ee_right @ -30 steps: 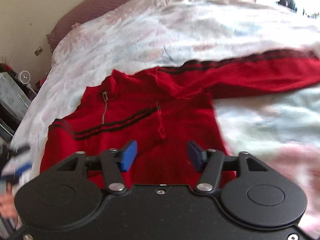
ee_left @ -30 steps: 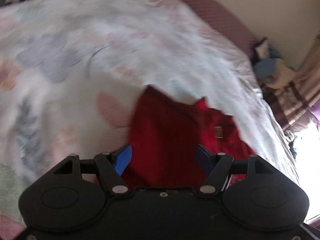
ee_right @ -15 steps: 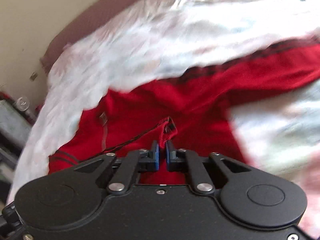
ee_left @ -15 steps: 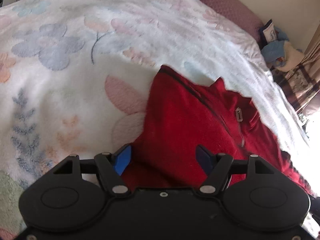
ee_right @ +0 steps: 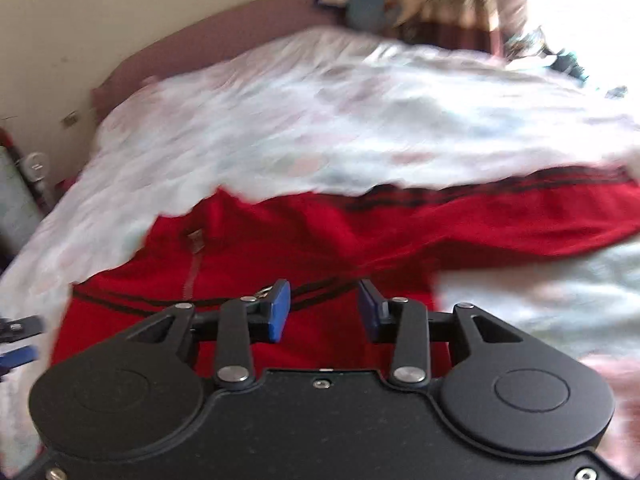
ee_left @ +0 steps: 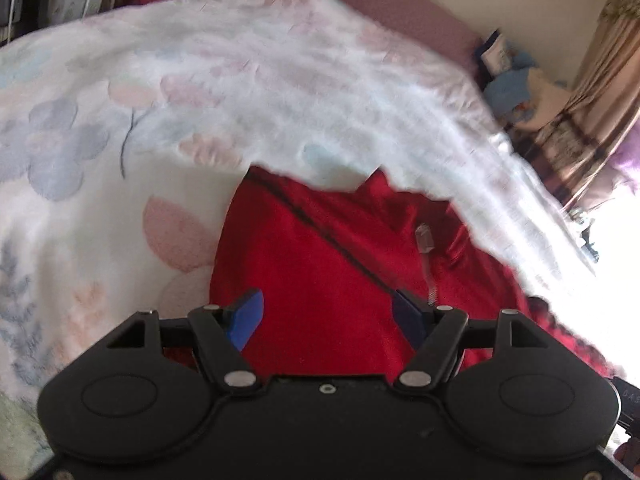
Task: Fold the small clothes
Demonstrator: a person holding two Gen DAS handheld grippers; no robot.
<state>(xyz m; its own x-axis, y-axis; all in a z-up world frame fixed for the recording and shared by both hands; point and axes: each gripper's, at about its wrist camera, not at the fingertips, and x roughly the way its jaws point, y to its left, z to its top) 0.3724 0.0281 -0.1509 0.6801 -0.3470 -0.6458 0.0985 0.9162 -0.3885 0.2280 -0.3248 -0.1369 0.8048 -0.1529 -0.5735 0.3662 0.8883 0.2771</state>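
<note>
A small red zip jacket (ee_left: 320,264) with thin black stripes lies flat on a floral bedspread (ee_left: 200,92). My left gripper (ee_left: 328,316) is open and empty, low over the jacket's left side. In the right wrist view the jacket (ee_right: 320,236) has one sleeve (ee_right: 540,220) stretched out to the right, with the zip pull (ee_right: 196,236) near the collar. My right gripper (ee_right: 324,312) is open and empty over the chest, above a folded sleeve with black stripes. The left gripper's blue fingertips (ee_right: 16,354) show at the left edge.
A mauve headboard (ee_right: 208,40) and cream wall stand at the far end of the bed. Pillows and soft toys (ee_left: 516,80) lie by the curtain (ee_left: 592,92) at the far right. Shelves and clutter (ee_right: 20,188) stand on the bed's left side.
My right gripper was shut on the folded sleeve's cuff half a second ago; it has let go and now stands open. The left gripper has stayed open and shifted slightly.
</note>
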